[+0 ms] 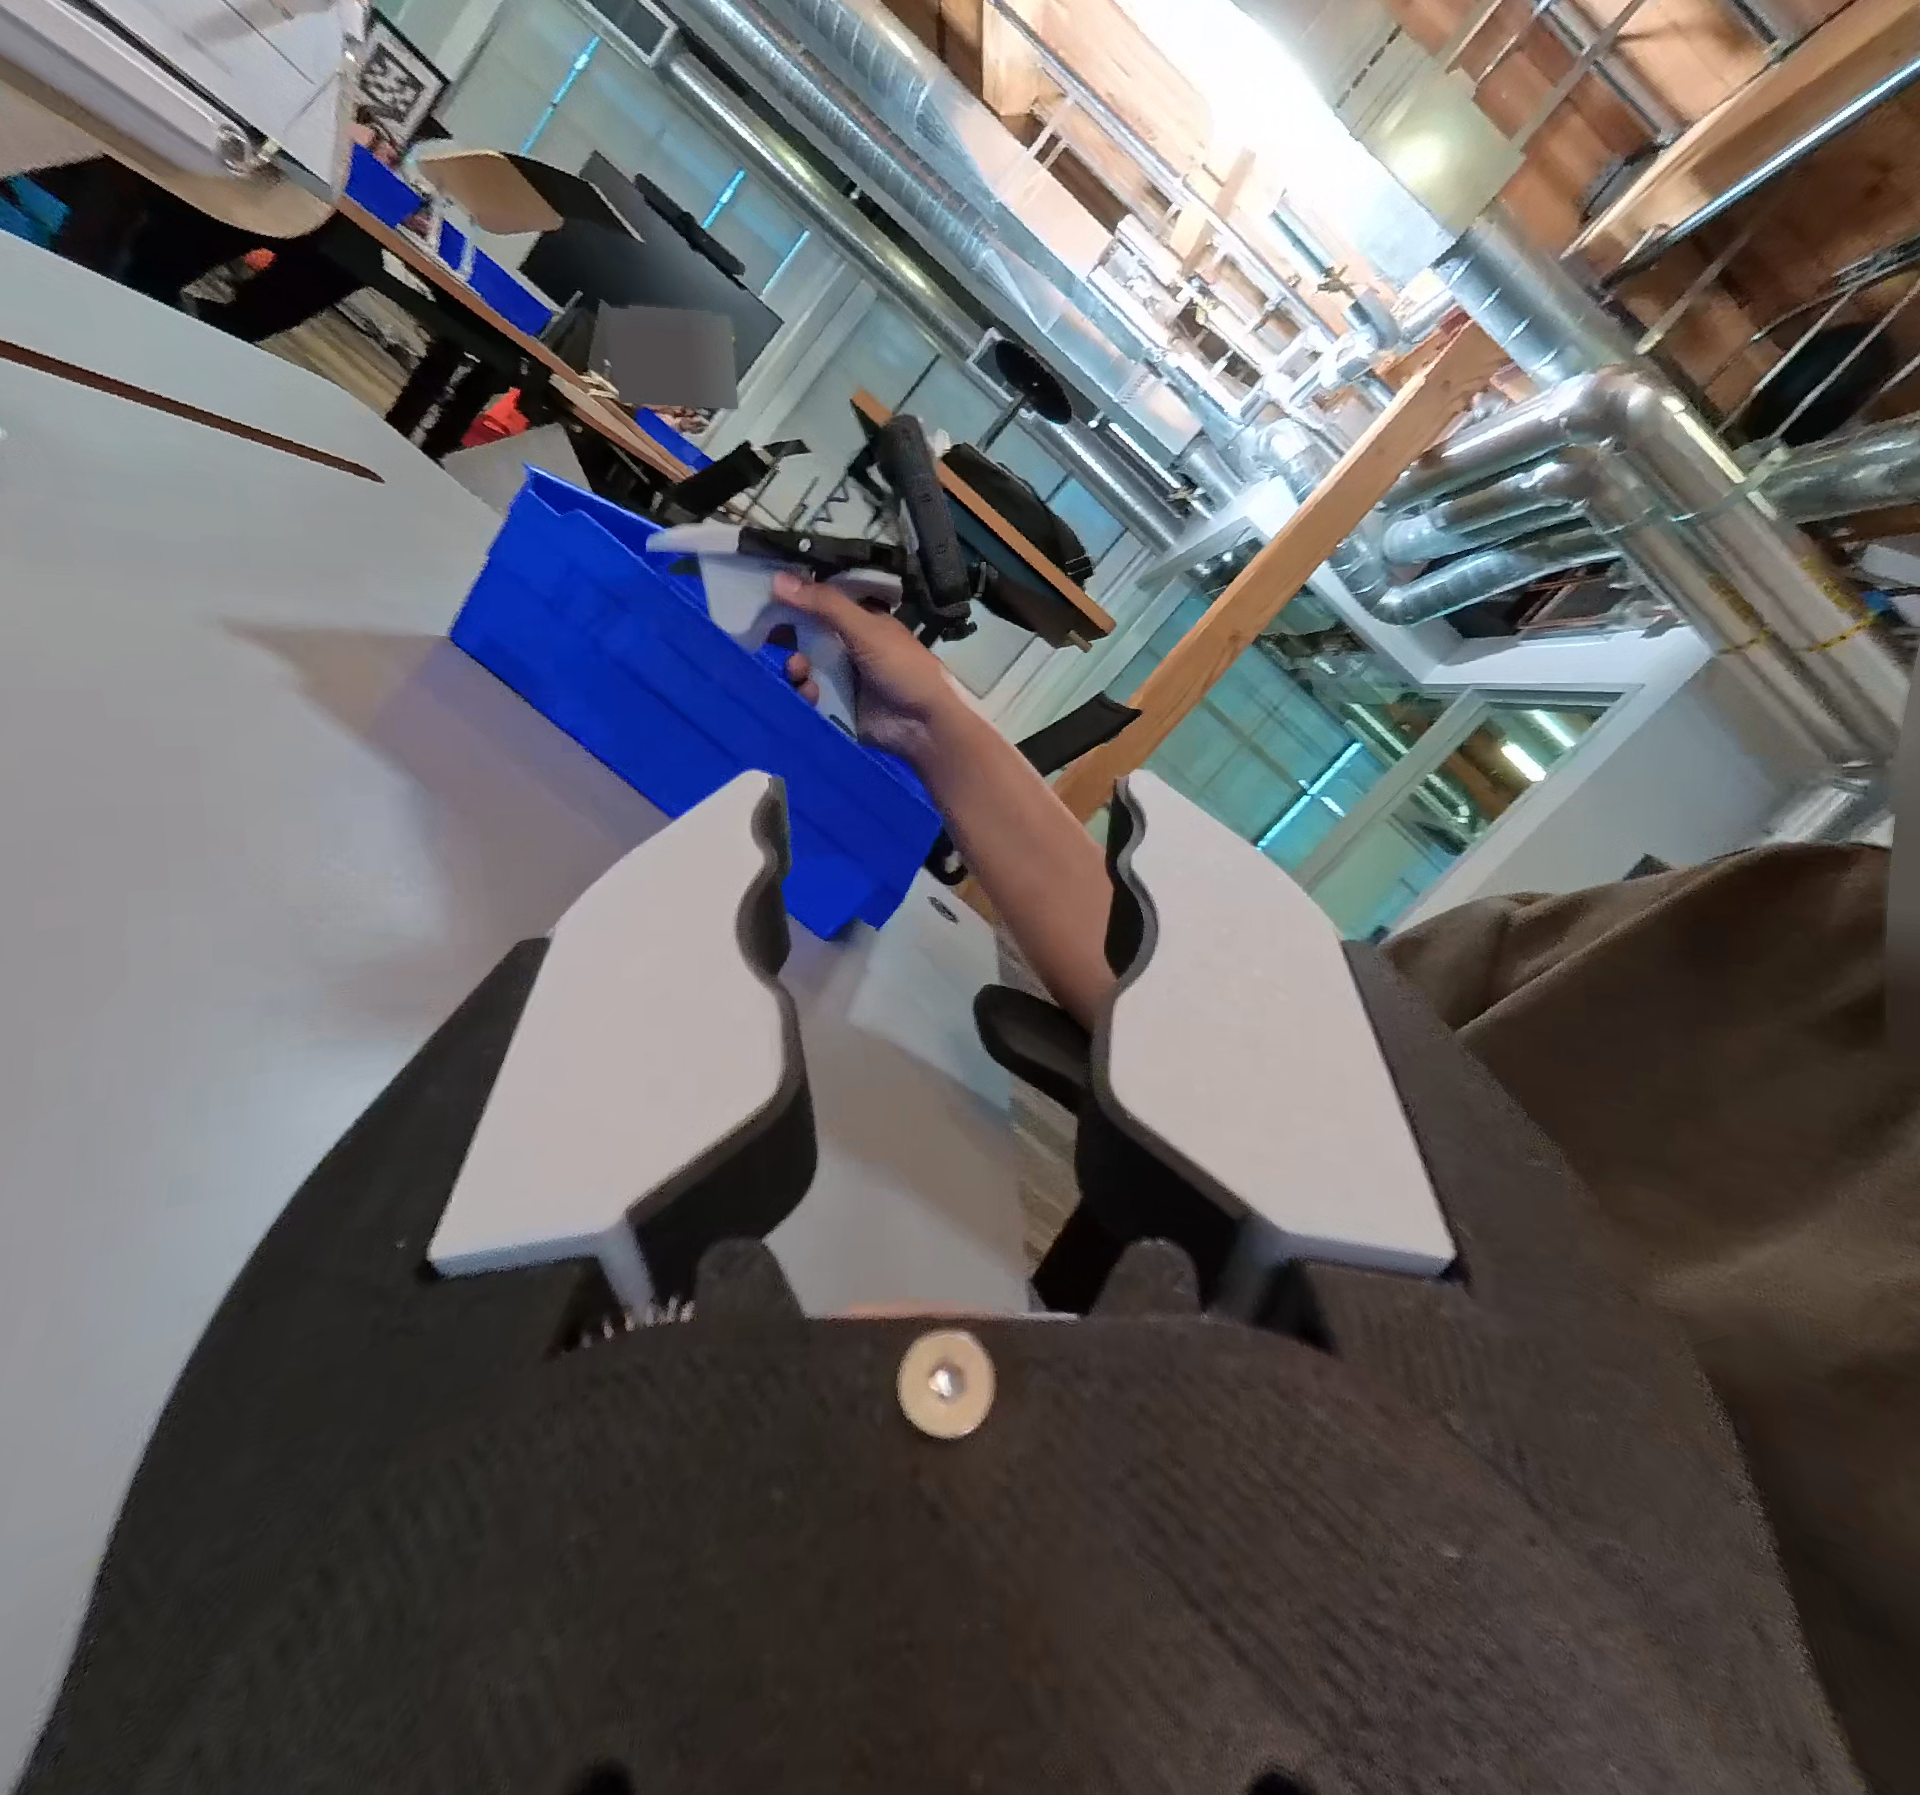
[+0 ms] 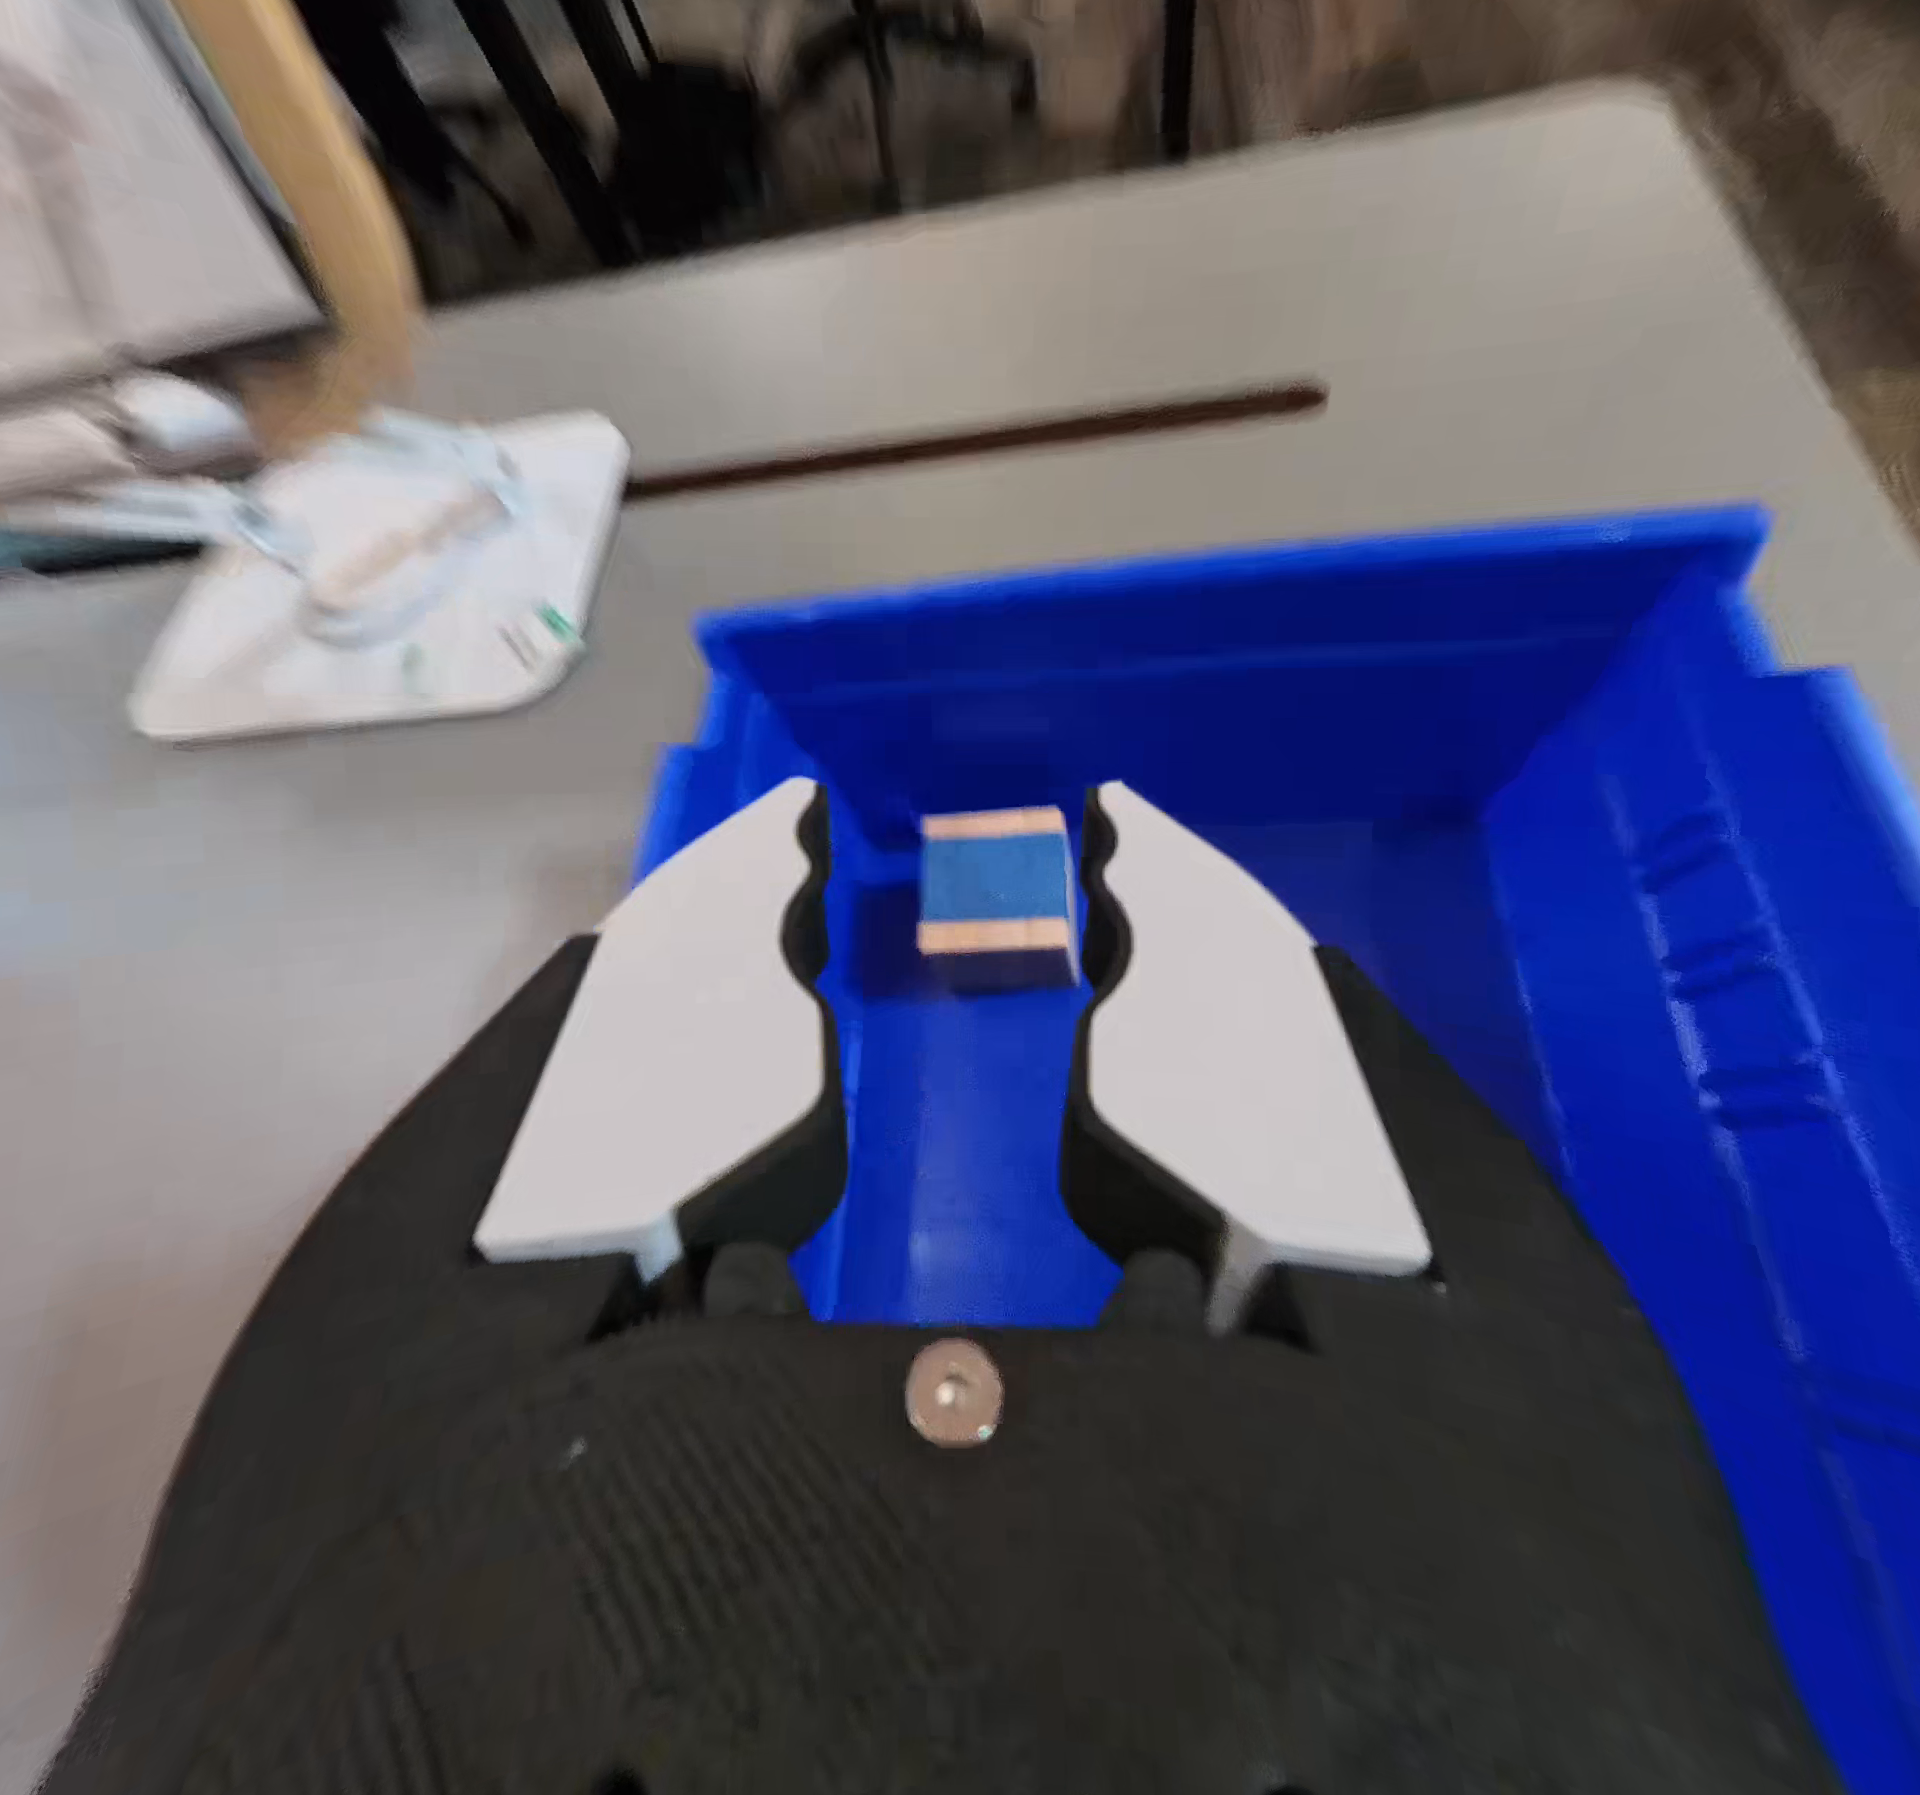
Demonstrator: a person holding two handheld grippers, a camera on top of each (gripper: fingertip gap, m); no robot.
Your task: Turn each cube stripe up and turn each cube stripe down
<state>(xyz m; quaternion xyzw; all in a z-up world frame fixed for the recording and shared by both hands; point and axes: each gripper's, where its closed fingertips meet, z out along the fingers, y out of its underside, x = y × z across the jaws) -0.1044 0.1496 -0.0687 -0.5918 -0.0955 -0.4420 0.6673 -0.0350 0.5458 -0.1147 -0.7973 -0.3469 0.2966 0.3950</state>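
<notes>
Right claw (image 2: 951,810) gapes over a striped cube (image 2: 992,898) inside the blue bin (image 2: 1662,914); left claw (image 1: 945,795) gapes, empty.

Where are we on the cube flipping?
Nothing visibly done yet. Right gripper is open over the blue bin, lined up on one cube with its blue stripe facing up; not gripped yet. Left gripper is open, empty, off to the side. Other cubes aren't in view.

cubes: 1 (image 2: 992,898) | blue bins: 1 (image 2: 1558,810) | claws: 2 (image 1: 945,872) (image 2: 951,872) | white trays: 1 (image 2: 416,633)
</notes>
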